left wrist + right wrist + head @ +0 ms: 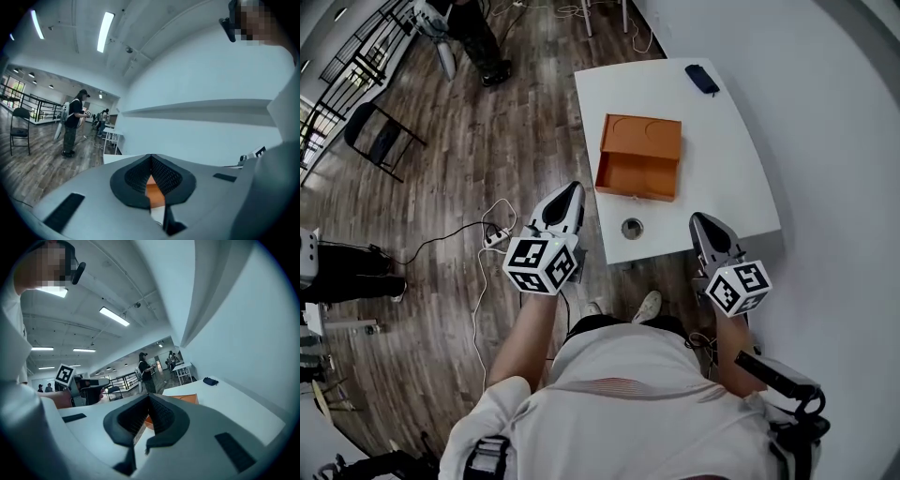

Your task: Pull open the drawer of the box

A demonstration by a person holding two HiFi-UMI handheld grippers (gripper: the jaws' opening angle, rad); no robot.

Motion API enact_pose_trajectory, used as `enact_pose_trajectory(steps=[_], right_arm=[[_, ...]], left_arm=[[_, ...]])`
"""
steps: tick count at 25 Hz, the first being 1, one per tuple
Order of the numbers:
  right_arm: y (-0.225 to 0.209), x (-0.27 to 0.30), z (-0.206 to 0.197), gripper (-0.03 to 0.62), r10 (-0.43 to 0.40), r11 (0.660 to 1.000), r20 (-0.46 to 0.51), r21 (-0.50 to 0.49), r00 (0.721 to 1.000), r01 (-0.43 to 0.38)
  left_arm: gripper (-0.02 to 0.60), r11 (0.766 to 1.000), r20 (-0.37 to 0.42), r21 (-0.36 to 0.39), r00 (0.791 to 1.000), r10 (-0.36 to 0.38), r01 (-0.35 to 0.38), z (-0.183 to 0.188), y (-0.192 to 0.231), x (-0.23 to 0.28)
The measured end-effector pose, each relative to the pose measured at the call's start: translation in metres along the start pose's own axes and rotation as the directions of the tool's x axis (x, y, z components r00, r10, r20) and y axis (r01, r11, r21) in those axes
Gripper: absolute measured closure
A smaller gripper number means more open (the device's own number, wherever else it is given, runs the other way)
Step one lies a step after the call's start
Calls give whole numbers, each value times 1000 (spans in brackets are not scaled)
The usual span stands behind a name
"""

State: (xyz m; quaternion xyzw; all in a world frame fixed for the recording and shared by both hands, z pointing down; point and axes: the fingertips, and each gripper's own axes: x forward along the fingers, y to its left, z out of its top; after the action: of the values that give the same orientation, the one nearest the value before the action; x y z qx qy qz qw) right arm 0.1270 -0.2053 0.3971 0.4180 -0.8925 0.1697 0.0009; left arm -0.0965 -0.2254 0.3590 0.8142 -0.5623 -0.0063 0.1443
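Table (727,178): box (639,150) lies crosswise, drawer (636,190) prob. nearside.

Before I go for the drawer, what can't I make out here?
Drawer pull on the orange box: head view, too small to show handle or seam.
Most of the box: both gripper views, the left gripper's and right gripper's shut jaws cover it.
Dark item at the table's far corner: head view, too small to identify.
Round spot by the table's near edge: head view, hole or cap unclear.
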Motion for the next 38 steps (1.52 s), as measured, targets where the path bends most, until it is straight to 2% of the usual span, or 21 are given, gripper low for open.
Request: enact_pose_trajectory(steps=[7,12,16,24,38], right_arm=[[54,5,10,591,-62,996,36,-57,997,64],[95,-6,6,591,-131,986,39,-96,991,134],[115,-19,6,591,-158,979,42,-123,987,162],[122,-29,20,591,-153,973,59,-165,987,160],[97,-42,40,591,-124,971,81,-193,989,138]], left_arm=[[569,997,-2,-46,998,-65,65,5,39,-43],[569,988,10,-21,989,-151,151,12,48,-71],[569,982,17,2,982,-189,189,17,48,-86],[569,979,48,44,978,-201,199,31,31,-99],[569,985,52,39,984,-169,167,26,3,-94]])
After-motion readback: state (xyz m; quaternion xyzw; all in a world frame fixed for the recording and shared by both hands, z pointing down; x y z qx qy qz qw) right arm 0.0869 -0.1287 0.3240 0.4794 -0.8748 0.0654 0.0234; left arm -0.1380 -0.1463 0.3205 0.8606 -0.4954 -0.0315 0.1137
